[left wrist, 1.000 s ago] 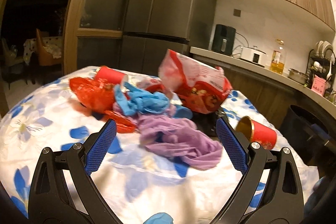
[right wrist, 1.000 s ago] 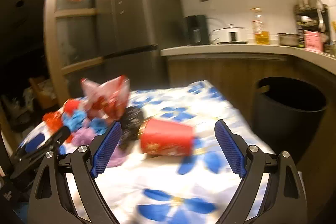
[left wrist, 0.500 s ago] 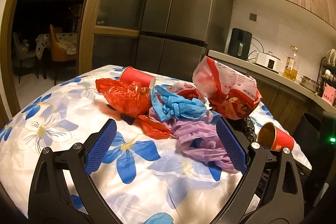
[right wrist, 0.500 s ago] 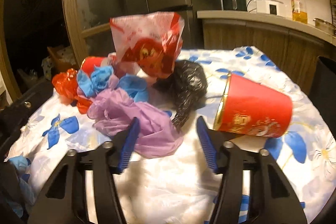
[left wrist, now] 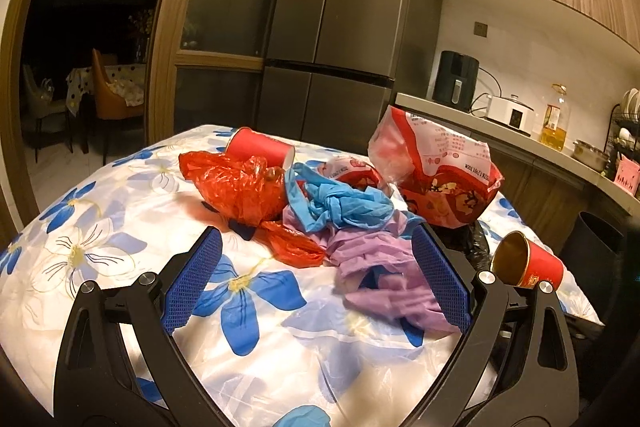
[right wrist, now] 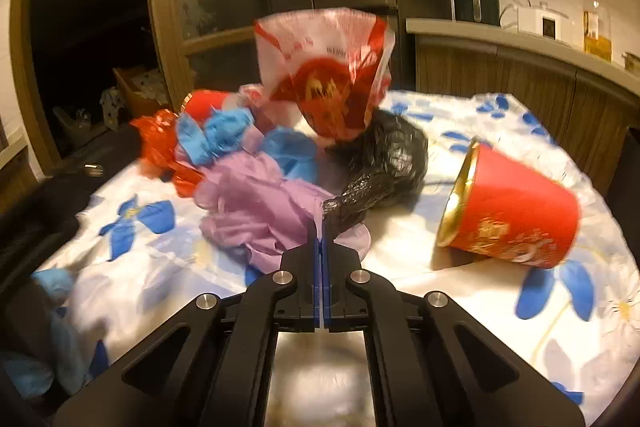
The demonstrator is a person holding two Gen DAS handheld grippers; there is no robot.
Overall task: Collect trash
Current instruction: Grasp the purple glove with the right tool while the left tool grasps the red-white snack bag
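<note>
A heap of trash lies on a table with a white, blue-flowered cloth (left wrist: 100, 251): a red plastic bag (left wrist: 240, 187), blue gloves (left wrist: 340, 203), a purple bag (left wrist: 376, 267), a red-and-white snack bag (left wrist: 436, 171), a black bag (right wrist: 384, 159) and two red paper cups (left wrist: 260, 147) (right wrist: 508, 211). My left gripper (left wrist: 316, 283) is open and empty, just in front of the purple bag. My right gripper (right wrist: 321, 239) is closed at the tail of the black bag (right wrist: 348, 207), which sits right at the fingertips beside the purple bag (right wrist: 260, 211).
A dark waste bin (left wrist: 592, 251) stands right of the table, below a counter (left wrist: 520, 143) with appliances. A tall grey fridge (left wrist: 344, 27) stands behind the table. A dark doorway with chairs (left wrist: 108, 87) is at far left.
My right gripper swung from the red cup toward the heap and closed from wide open onto the black bag's tail. My left gripper pulled back slightly and stayed open.
</note>
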